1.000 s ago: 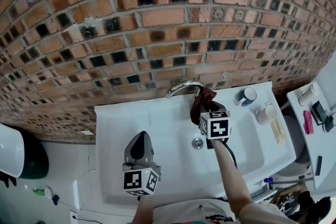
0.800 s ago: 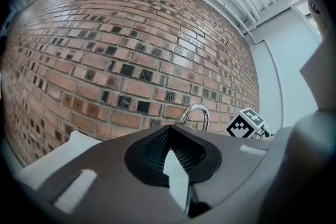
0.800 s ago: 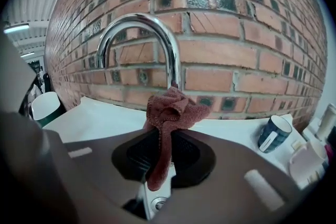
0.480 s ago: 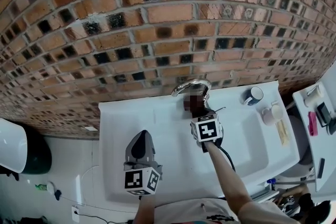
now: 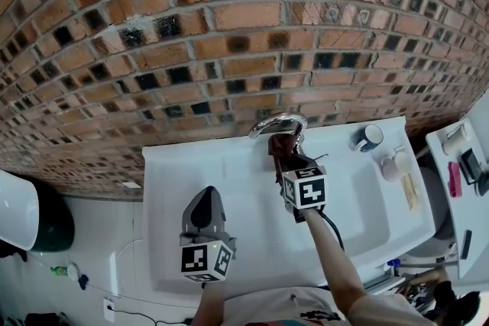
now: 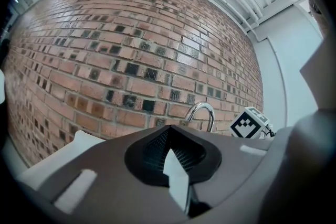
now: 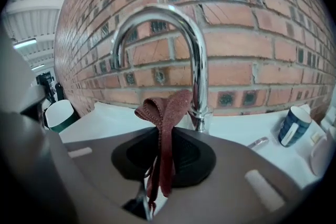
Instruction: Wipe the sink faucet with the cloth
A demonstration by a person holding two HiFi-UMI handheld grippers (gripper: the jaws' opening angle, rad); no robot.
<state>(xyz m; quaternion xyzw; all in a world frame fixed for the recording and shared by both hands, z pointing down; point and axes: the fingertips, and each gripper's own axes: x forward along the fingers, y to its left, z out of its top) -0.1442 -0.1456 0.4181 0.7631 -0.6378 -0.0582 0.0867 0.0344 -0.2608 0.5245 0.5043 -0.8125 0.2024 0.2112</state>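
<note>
Faucet first: the curved chrome sink faucet stood at the back edge of the white ceramic sink, against the brick wall. Its stem was upright and its arch bent over to the left in the right gripper view. My right tongs were clenched on the dark red-brown cloth, whose folded end stuck up out of the jaws and leaned toward the lower stem. From that view the stem lay straight ahead and a touch to the right of the fold. The two were so near that they overlapped, though I could not tell whether cloth was pressing on metal. In the head view the cloth sat directly under the spout's arch, between it and the basin. My left tongs were drawn together on nothing, hanging over the near left of the sink and well apart from the faucet, so the right was plainly the nearer. I judged that the coming wipe would run along the stem's upright axis, so the fold had to go forward and slightly right.
</note>
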